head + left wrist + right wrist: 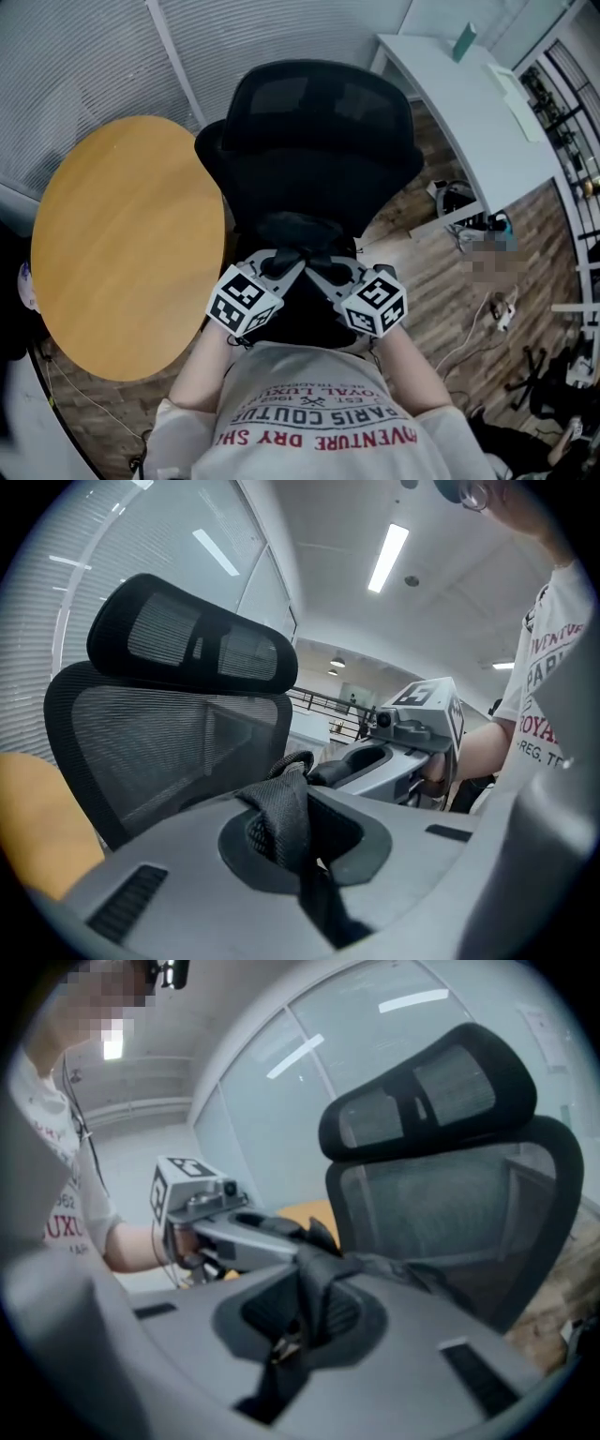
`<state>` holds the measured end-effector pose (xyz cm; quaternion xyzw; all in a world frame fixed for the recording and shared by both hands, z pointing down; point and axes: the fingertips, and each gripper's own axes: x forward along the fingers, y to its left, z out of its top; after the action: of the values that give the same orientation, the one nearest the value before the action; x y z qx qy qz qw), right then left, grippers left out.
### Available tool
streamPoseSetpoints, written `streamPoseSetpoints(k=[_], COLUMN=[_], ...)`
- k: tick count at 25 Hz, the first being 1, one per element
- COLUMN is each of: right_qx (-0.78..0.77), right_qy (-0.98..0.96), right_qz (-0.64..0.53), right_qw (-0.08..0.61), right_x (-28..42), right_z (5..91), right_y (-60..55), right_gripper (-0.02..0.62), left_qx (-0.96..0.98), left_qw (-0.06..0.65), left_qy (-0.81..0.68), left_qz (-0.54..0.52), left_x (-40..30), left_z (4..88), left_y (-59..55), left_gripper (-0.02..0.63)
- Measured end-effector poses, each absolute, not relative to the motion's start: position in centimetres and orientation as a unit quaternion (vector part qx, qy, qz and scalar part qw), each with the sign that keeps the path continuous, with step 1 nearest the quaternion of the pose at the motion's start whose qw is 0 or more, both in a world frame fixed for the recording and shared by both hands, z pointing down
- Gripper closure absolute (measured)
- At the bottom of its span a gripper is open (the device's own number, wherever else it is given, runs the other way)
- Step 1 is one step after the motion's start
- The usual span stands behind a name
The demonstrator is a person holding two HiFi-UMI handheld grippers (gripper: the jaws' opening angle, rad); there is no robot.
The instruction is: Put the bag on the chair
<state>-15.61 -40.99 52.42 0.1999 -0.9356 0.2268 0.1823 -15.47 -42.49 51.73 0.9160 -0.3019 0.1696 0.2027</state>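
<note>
A black bag (302, 314) hangs between my two grippers, just in front of the black mesh office chair (319, 141). Against the dark seat its outline is hard to make out. My left gripper (279, 269) is shut on a black woven strap (279, 819) of the bag. My right gripper (328, 271) is shut on another black strap (317, 1290). The two grippers sit close together, jaws pointing toward the chair's backrest (169, 742). In the right gripper view the backrest and headrest (450, 1166) rise just behind the strap.
A round wooden table (122, 244) stands against the chair's left side. A white desk (469, 103) runs along the back right. Cables and small items lie on the wooden floor (487, 300) at the right. Window blinds (84, 56) fill the back wall.
</note>
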Motion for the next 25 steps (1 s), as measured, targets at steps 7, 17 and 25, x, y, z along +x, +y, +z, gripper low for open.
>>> streamPoseSetpoints(k=[7,17,25], right_qx=[0.215,0.253,0.297], right_qy=[-0.922,-0.906,-0.877], right_qz=[0.259,0.275,0.284], right_qw=[0.189,0.199,0.249], right_x=[-15.6,-14.6,-13.3], right_z=[55.0,57.6,61.6], right_y=[-42.7,-43.8,-44.0], right_gripper=[0.551,0.549,0.549], left_qx=[0.911,0.902,0.885], left_qw=[0.224,0.249,0.288], left_qy=[-0.294,-0.318,-0.334], left_qz=[0.182,0.148,0.152], left_x=[-15.5,-15.0,-14.1], left_z=[54.3,56.7,60.5], left_y=[-44.2,-45.1,-44.7], left_gripper=[0.577,0.575,0.575])
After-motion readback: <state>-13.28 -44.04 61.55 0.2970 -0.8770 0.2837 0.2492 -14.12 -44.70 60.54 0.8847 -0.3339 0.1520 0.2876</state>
